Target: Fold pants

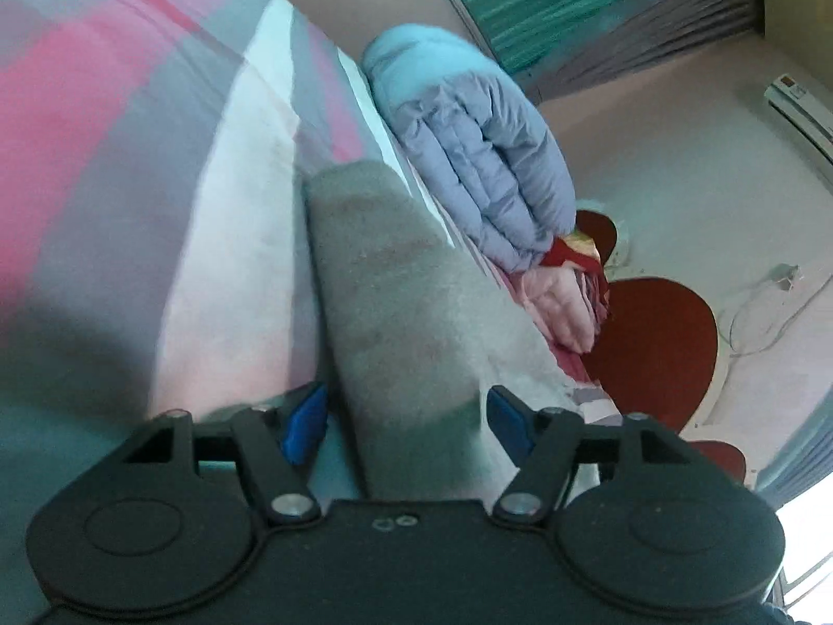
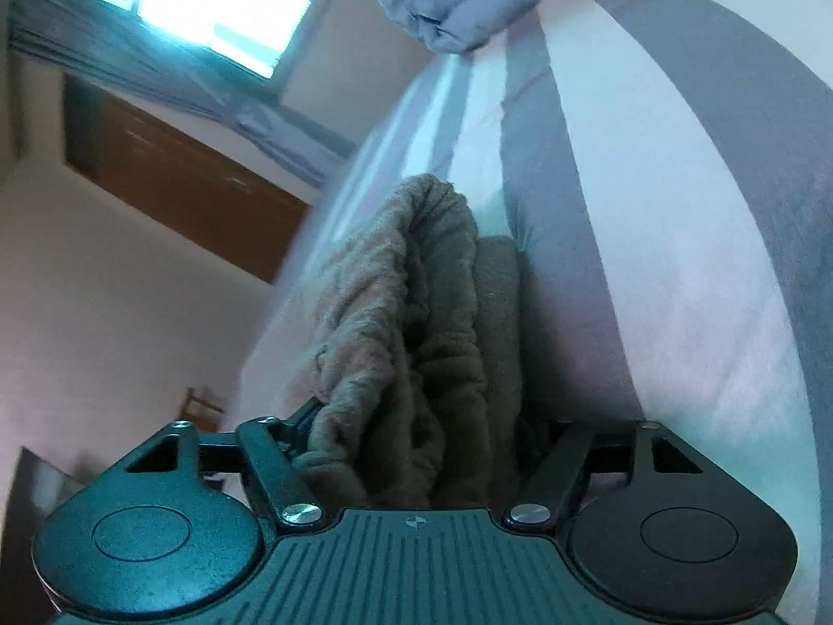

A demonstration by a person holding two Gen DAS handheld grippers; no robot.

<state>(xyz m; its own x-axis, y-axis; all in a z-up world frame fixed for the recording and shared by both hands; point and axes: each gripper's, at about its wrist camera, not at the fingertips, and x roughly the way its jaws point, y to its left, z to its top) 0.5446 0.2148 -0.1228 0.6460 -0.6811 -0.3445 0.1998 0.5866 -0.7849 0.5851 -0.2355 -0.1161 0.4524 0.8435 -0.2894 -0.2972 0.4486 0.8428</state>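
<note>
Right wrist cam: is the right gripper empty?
No, bunched grey-brown pants fill the gap between the right gripper's fingers.

Dim, motion-blurred fisheye views; window [image 2: 218, 5] glare, edges warped, bluish cast.

Pants [image 1: 395, 302]: thick fleecy knit, grey-beige, matt, napped; waistband [image 2: 416, 281] ribbed and gathered, seen at 12 o'clock of right gripper [image 2: 416, 432]. Left gripper [image 1: 406, 416]: matt black plastic body, bright metal pivot screws, blue pads [image 1: 304, 427] smooth, slightly satin. Right gripper body: ribbed matt black plastic. Bed sheet [image 1: 156, 166]: smooth woven cloth, striped pink, grey, white. Quilted jacket [image 1: 468, 146] at 1 o'clock: puffy lilac fabric, faint sheen. Cabinet [image 2: 177, 172]: brown wood, low gloss.
</note>
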